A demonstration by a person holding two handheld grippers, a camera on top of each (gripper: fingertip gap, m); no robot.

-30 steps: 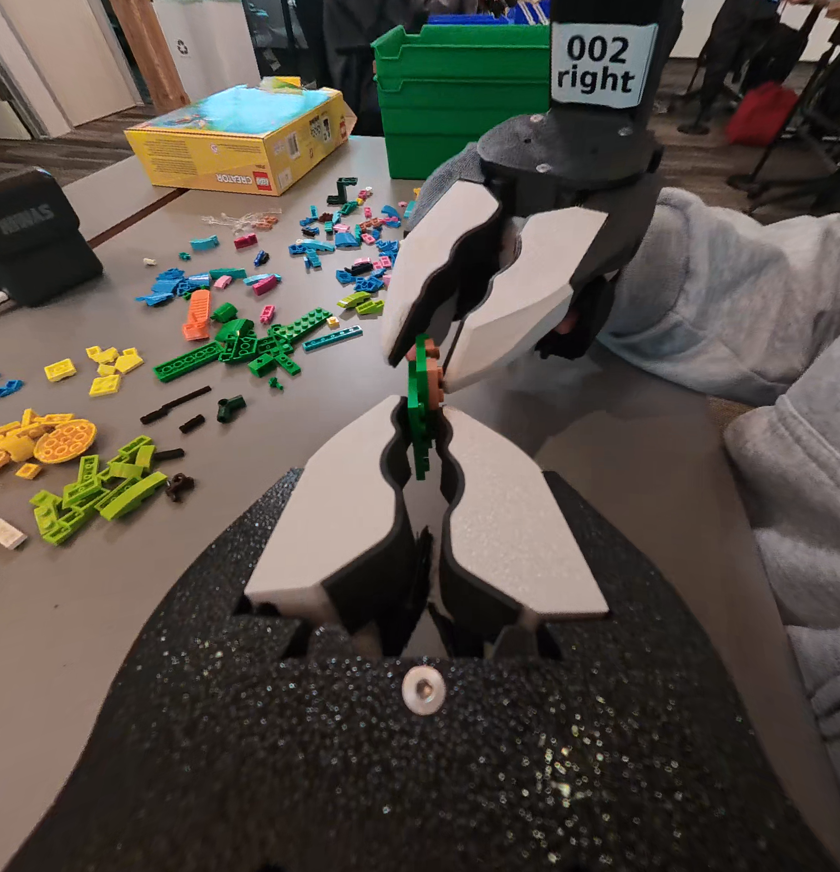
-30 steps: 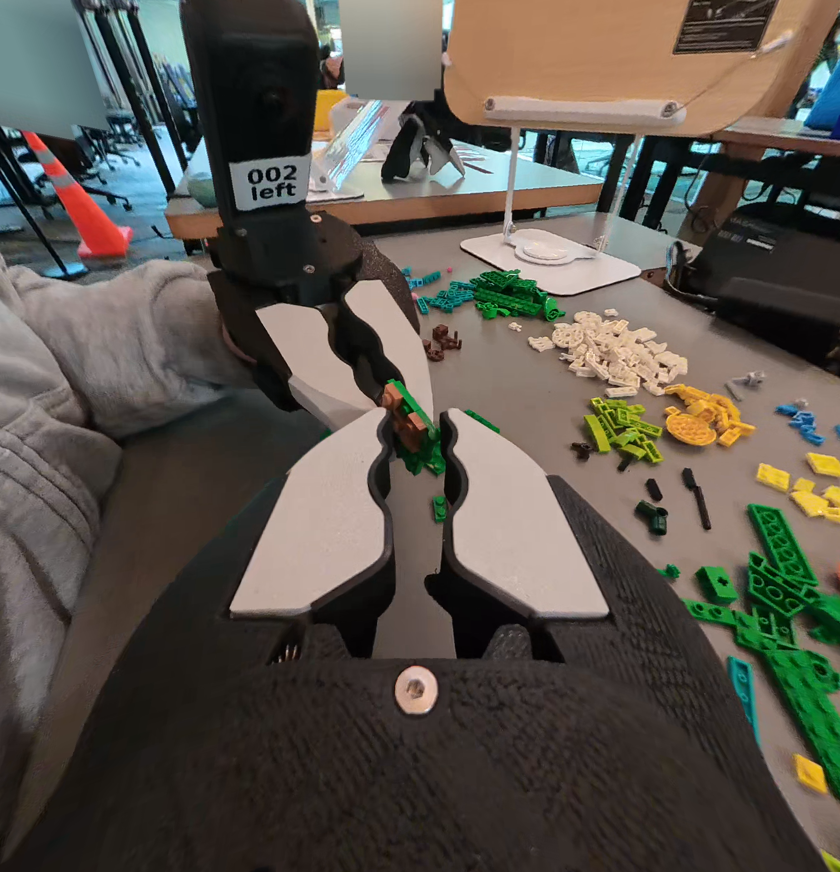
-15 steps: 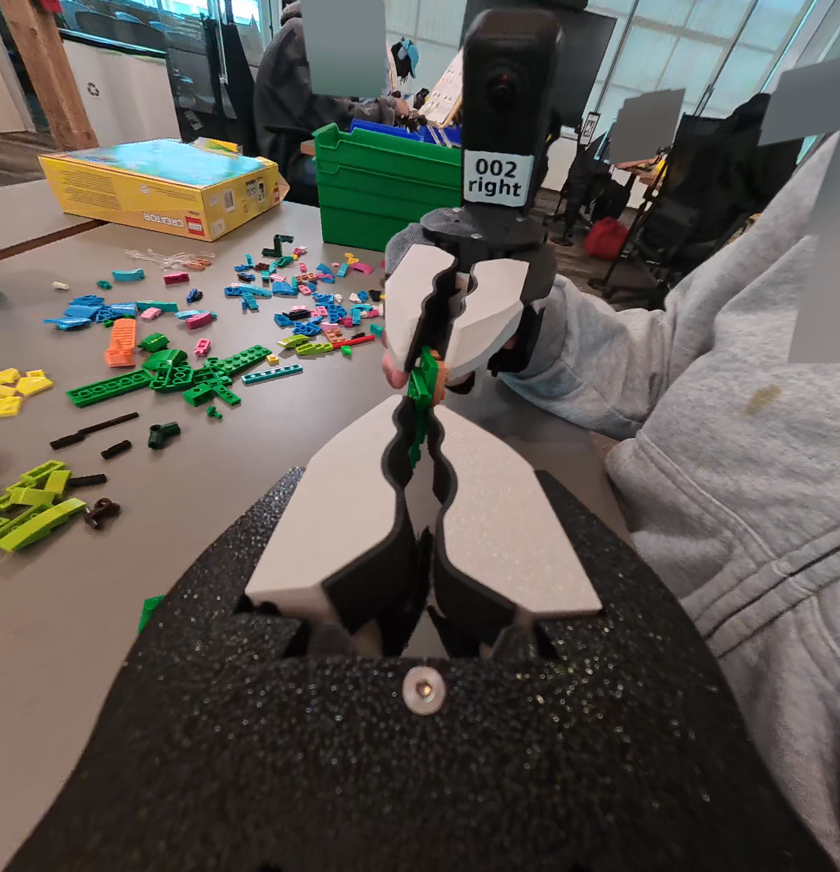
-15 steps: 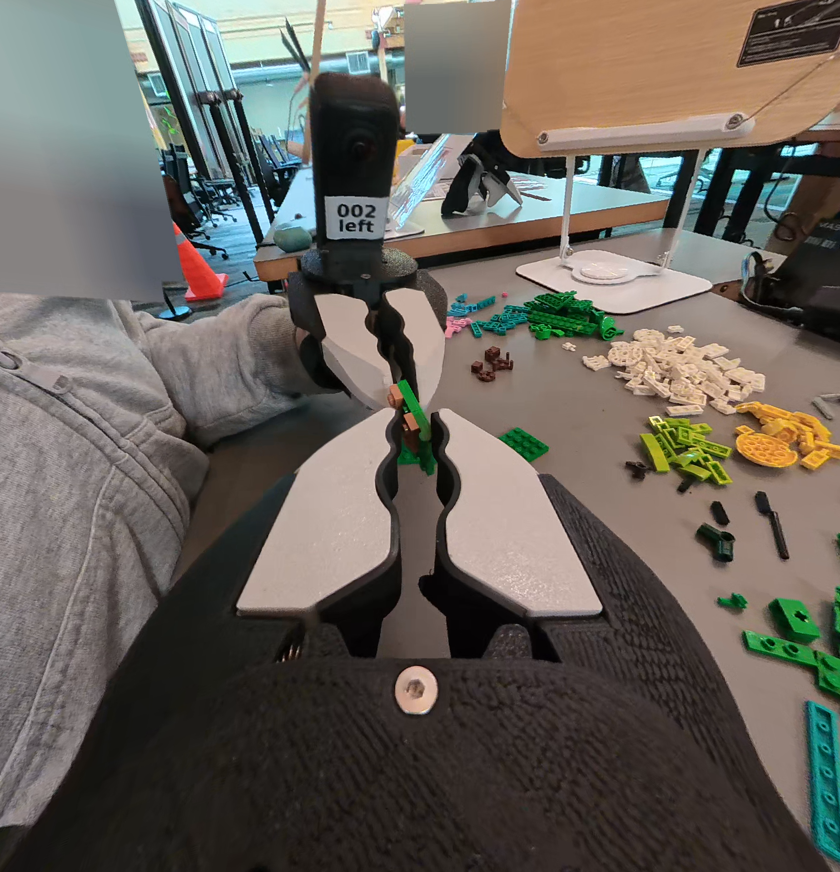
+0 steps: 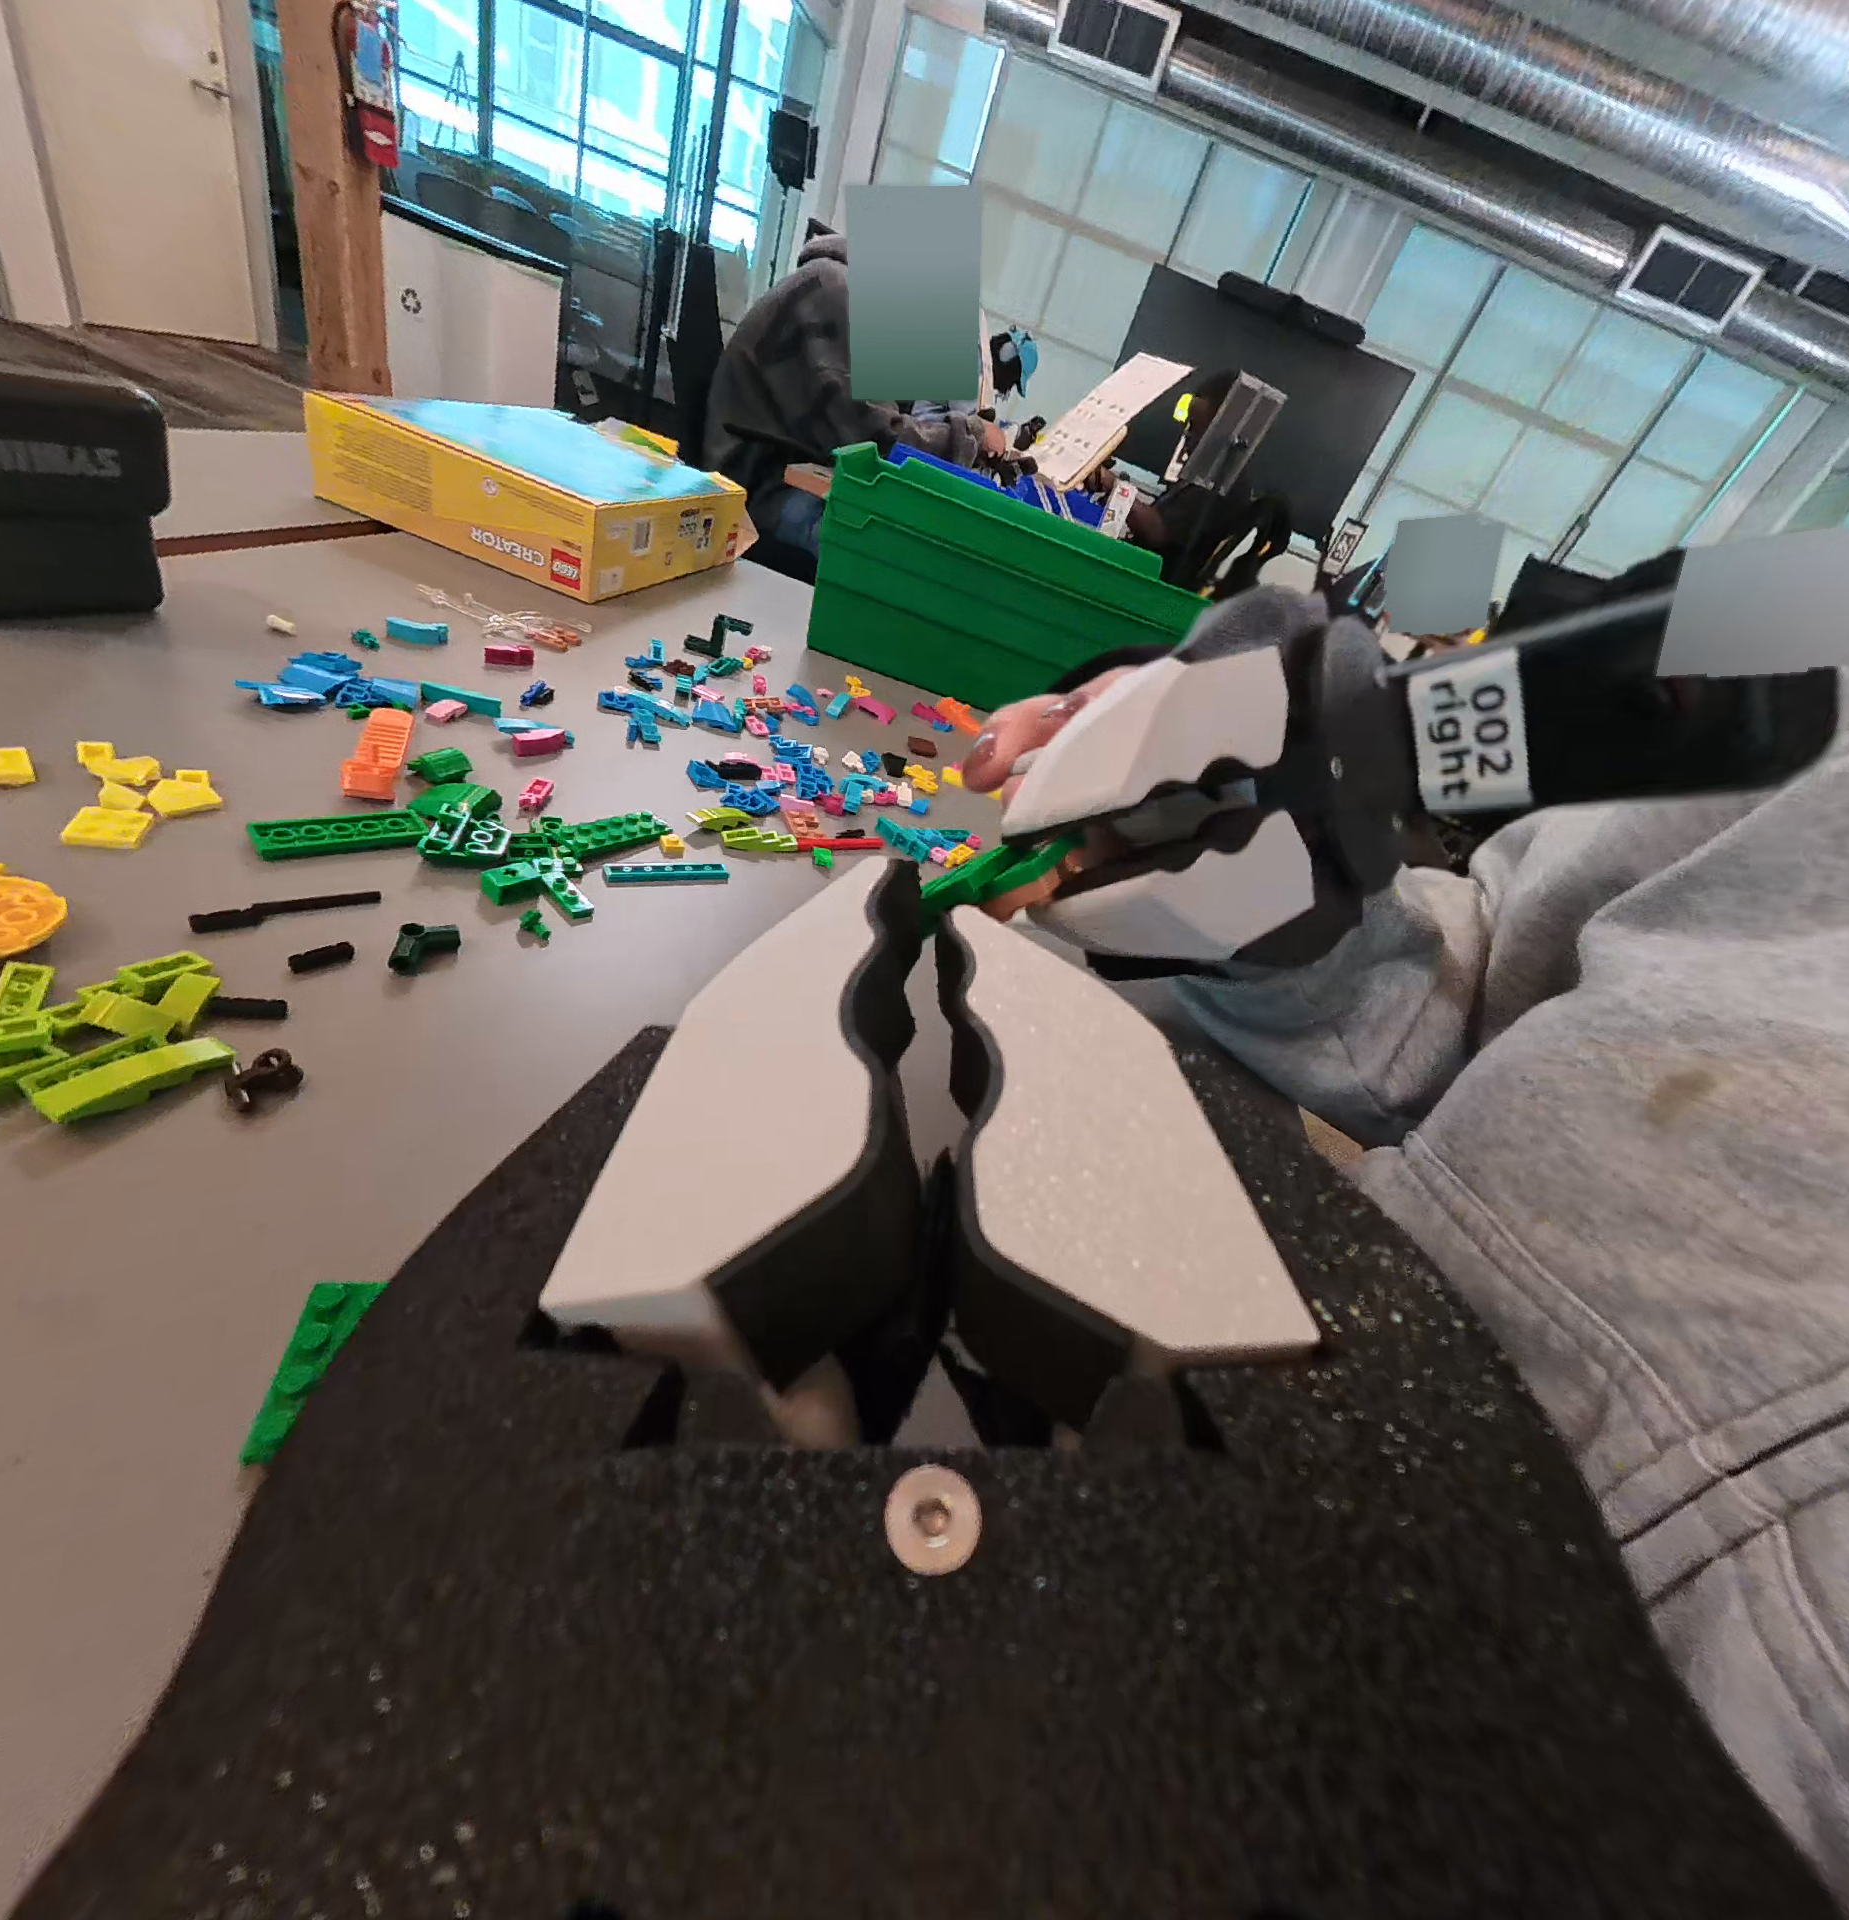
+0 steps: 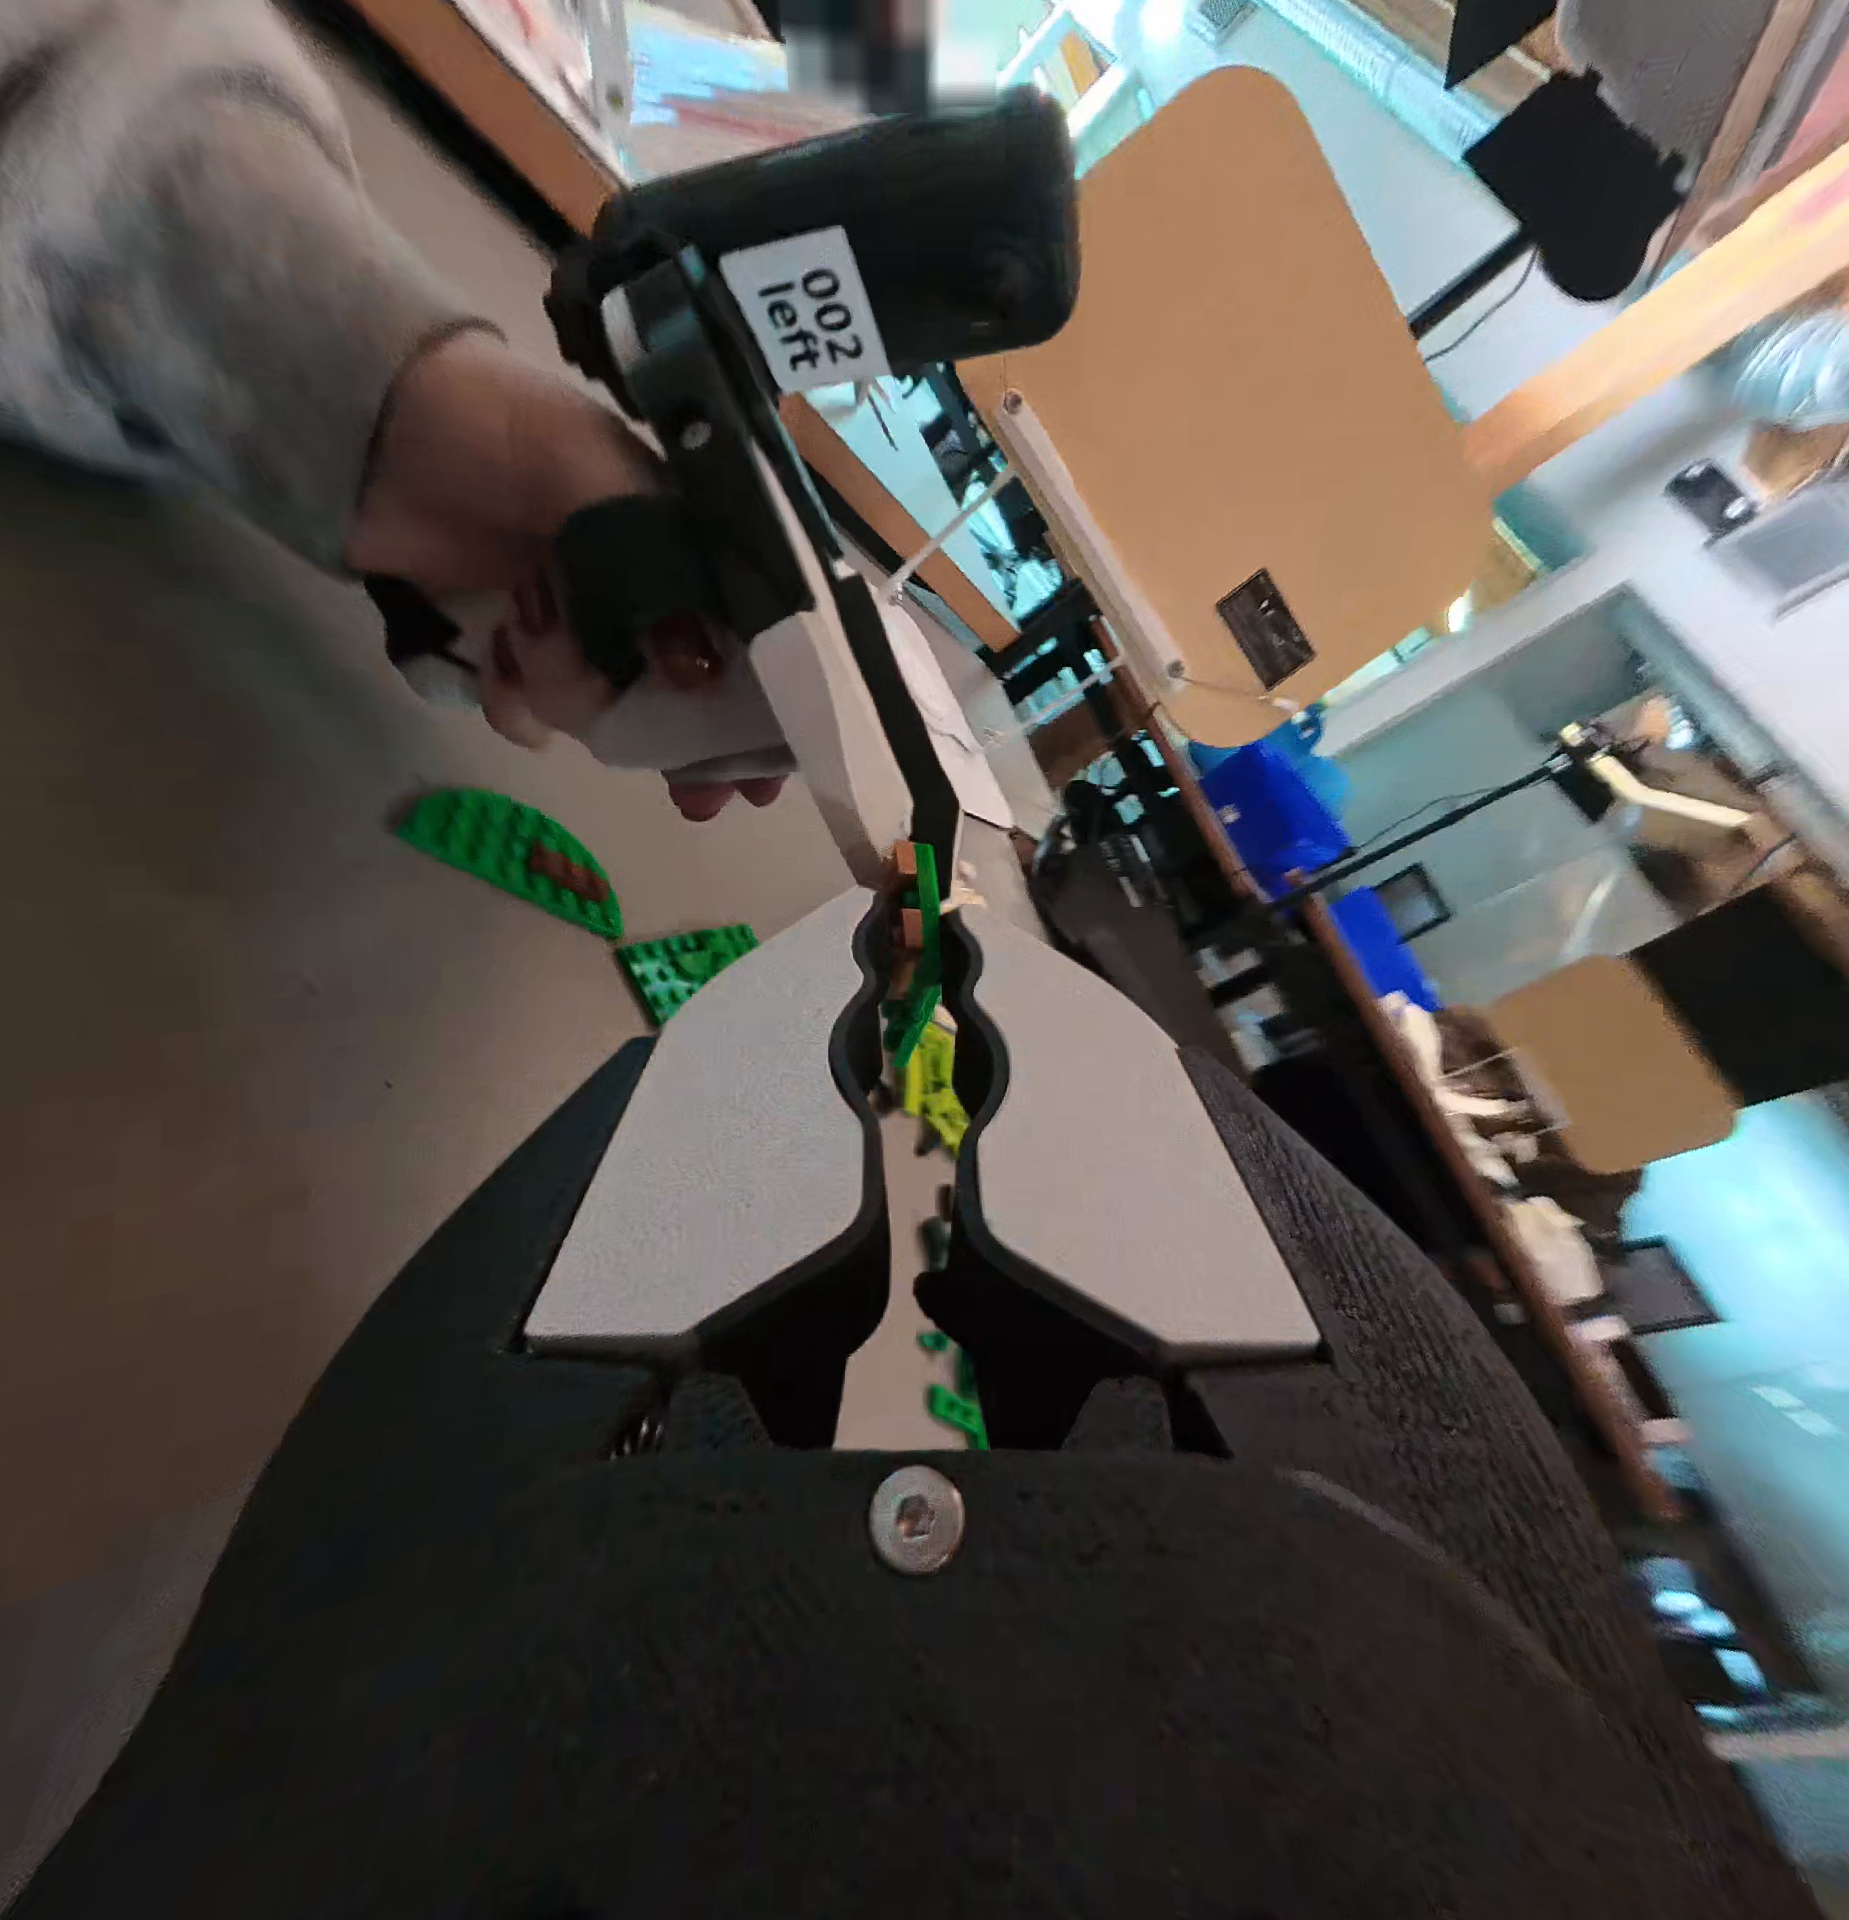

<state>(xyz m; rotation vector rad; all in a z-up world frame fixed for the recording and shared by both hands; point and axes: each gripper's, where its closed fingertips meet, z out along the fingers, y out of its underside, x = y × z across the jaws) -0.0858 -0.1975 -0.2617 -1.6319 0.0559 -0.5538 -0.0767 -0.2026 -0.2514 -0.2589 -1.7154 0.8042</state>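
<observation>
I have my left gripper (image 5: 925,904) pinched on one end of a small green brick piece (image 5: 987,876), a thin flat plate with little brown bricks (image 5: 1034,896) stuck to one face. It hangs above the grey table (image 5: 484,1091), clear of the surface, bridging my two tools. My right gripper (image 5: 1039,868) comes in from about two o'clock of my left one and is clamped on the other end, one pad on the green face and one on the brown bricks. In the right wrist view the plate (image 6: 925,914) stands edge-on between my right fingers (image 6: 785,1039), with the left gripper (image 6: 915,842) meeting it from twelve o'clock.

I judge the piece light and stiff, hard smooth plastic, so it could slip or twist if squeezed off-centre. The brown bricks are only pressed on and may pop loose under a sideways pull. Flat faces are the best place to hold it, close to the join.

Around nine to eleven o'clock of my left gripper lie loose bricks: green strips (image 5: 338,834), yellow tiles (image 5: 120,800), blue and pink bits (image 5: 754,748), and lime pieces (image 5: 99,1039). A yellow box (image 5: 515,499) and a green bin (image 5: 961,603) sit farther off near twelve. A rounded green plate (image 6: 504,852) lies on the table at ten o'clock of my right gripper.
</observation>
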